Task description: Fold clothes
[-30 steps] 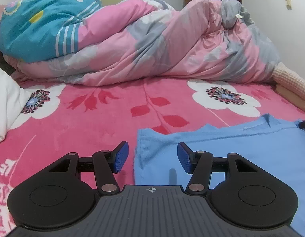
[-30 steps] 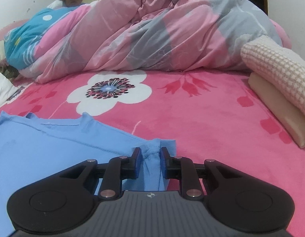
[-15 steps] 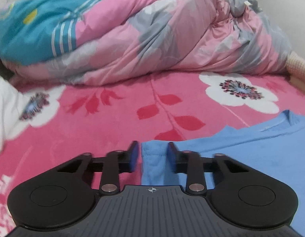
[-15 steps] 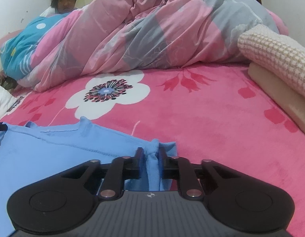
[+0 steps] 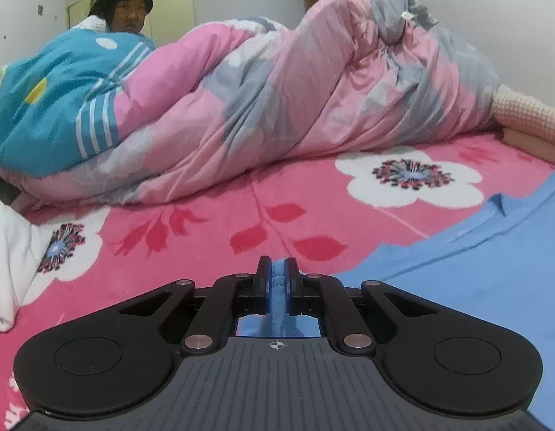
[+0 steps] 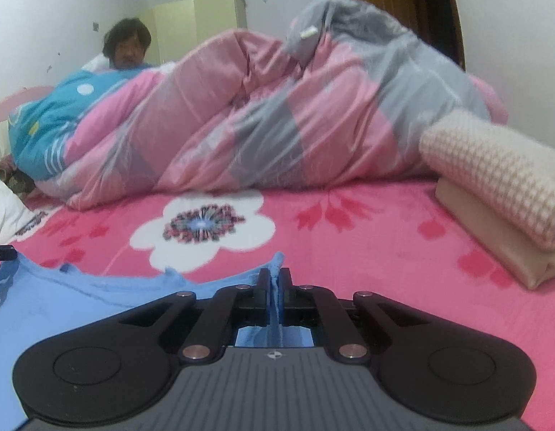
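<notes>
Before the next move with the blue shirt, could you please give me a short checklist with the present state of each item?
1. Left tongs shut on the blue shirt: ok, fabric is pinched between the pads.
2. Right tongs shut on the shirt's other edge: ok, a bunched fold stands up between the pads.
3. Shirt free of the pink quilt: ok, bare bedspread lies between them.
4. Folded beige blanket clear of the shirt: ok, it sits apart on the right.
5. Grip at matching corners: cannot tell, the tongs' bodies hide the shirt's near parts.
6. Person clear of the work area: ok, beyond the quilt.
</notes>
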The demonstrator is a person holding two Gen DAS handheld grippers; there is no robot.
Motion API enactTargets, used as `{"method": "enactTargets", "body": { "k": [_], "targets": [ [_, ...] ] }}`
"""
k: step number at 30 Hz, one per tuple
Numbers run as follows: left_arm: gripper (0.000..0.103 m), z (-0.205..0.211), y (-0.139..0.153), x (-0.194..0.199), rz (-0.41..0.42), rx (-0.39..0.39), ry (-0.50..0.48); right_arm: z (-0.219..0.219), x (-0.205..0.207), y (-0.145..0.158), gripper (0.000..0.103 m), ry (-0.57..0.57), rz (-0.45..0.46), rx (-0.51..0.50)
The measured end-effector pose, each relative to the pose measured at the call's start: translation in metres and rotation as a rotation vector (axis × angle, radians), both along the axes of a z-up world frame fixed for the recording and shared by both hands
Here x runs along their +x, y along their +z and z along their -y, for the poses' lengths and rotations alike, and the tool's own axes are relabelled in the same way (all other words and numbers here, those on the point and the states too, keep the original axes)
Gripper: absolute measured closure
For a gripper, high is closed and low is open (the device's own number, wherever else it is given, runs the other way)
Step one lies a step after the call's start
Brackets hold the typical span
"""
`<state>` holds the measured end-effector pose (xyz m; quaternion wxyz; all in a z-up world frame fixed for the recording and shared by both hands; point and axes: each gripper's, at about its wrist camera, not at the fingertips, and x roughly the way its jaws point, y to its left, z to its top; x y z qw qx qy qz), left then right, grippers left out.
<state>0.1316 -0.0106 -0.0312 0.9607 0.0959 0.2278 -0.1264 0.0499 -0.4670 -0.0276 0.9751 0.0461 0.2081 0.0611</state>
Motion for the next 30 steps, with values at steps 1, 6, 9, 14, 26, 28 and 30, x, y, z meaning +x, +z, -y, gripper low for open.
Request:
{"method": "enactTargets", "body": {
  "k": [1, 6, 9, 14, 26, 28, 30],
  "targets": [
    [0.098, -0.001, 0.002, 0.0, 0.007, -0.006, 0.0, 0.0, -0.001, 0.003, 0.1, -0.004, 0.012, 0.0],
    [0.099, -0.006, 0.014, 0.006, 0.049, -0.038, 0.021, 0.002, 0.006, 0.015, 0.1, -0.018, 0.043, -0.008],
    [0.099, -0.009, 0.014, 0.012, 0.064, -0.047, 0.036, 0.004, 0.013, 0.017, 0.101, -0.034, 0.051, -0.005],
    [0.099, -0.013, 0.008, 0.023, 0.051, -0.054, 0.052, 0.012, 0.028, 0.013, 0.101, -0.055, 0.048, 0.016],
    [0.094, -0.021, -0.025, 0.047, -0.095, -0.052, 0.079, 0.022, 0.074, -0.032, 0.099, -0.057, -0.122, 0.081],
    [0.092, -0.025, -0.026, 0.049, -0.135, -0.079, 0.094, 0.024, 0.079, -0.039, 0.096, -0.068, -0.175, 0.096],
    [0.08, -0.028, -0.022, 0.047, -0.143, -0.1, 0.108, 0.029, 0.072, -0.039, 0.082, -0.109, -0.184, 0.114]
  ]
}}
